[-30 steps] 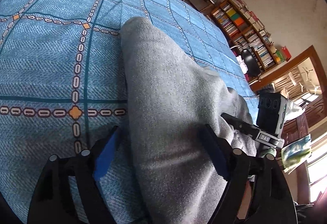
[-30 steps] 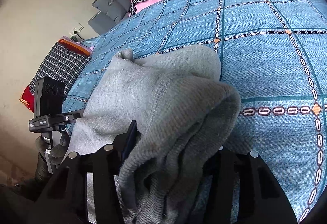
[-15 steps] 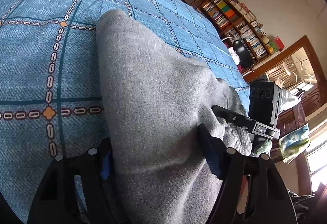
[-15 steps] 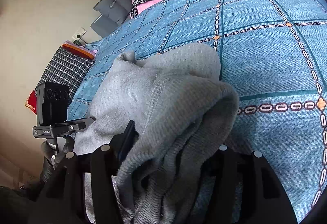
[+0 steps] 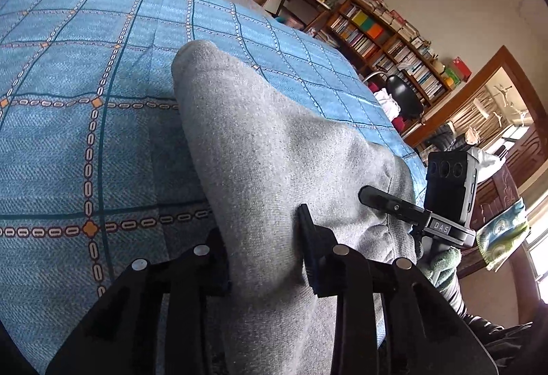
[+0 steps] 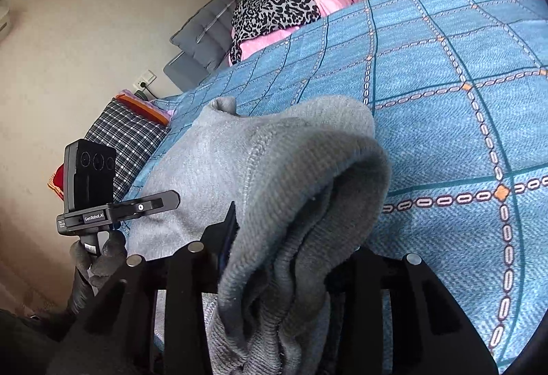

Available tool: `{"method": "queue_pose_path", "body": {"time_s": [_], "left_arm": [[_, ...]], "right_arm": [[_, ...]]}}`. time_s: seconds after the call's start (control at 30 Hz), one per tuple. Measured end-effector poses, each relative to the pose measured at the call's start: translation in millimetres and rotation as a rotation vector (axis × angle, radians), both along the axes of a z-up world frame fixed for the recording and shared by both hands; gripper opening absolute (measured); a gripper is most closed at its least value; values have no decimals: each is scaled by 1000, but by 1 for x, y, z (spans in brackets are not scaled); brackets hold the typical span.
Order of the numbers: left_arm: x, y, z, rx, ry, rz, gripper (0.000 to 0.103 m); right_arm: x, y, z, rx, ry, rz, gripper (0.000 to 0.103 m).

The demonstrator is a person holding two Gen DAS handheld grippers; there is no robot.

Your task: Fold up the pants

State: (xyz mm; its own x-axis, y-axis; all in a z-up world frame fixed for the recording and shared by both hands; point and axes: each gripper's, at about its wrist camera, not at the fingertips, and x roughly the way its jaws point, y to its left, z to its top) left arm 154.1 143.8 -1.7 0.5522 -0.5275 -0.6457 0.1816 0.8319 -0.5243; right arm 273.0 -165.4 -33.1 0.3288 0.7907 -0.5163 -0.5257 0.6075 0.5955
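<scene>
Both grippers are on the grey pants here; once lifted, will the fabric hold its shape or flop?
Probably flop: the grey pants bunch in soft folds between the right gripper fingers. The left gripper, just closing, pinches a thick ridge. The knit looks fuzzy, so slipping seems unlikely.

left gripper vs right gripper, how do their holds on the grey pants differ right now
The left gripper pinches a smooth, single fold of the grey pants; the right gripper clamps a thick, bunched wad of several layers. The cloth ahead of the left gripper runs out in a long tapering ridge over the blue bedspread; ahead of the right gripper it humps up and droops over the fingers. Both have just been closing, with cloth between the jaws, and both point down at the bed.
</scene>
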Motion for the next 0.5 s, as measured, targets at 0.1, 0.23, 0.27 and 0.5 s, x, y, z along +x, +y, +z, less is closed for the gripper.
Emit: {"method": "queue_pose_path", "body": {"time_s": [0.1, 0.23, 0.27, 0.5], "left_arm": [[12, -19, 12, 9, -24, -19, 31], [37, -58, 28, 27, -56, -64, 31], [44, -69, 31, 32, -62, -78, 31], [99, -148, 35, 36, -71, -152, 31]], "right_arm": [[2, -19, 13, 17, -38, -39, 39], [11, -58, 24, 27, -71, -102, 39], [13, -69, 27, 27, -79, -119, 39], [50, -139, 47, -45, -123, -205, 39]]}}
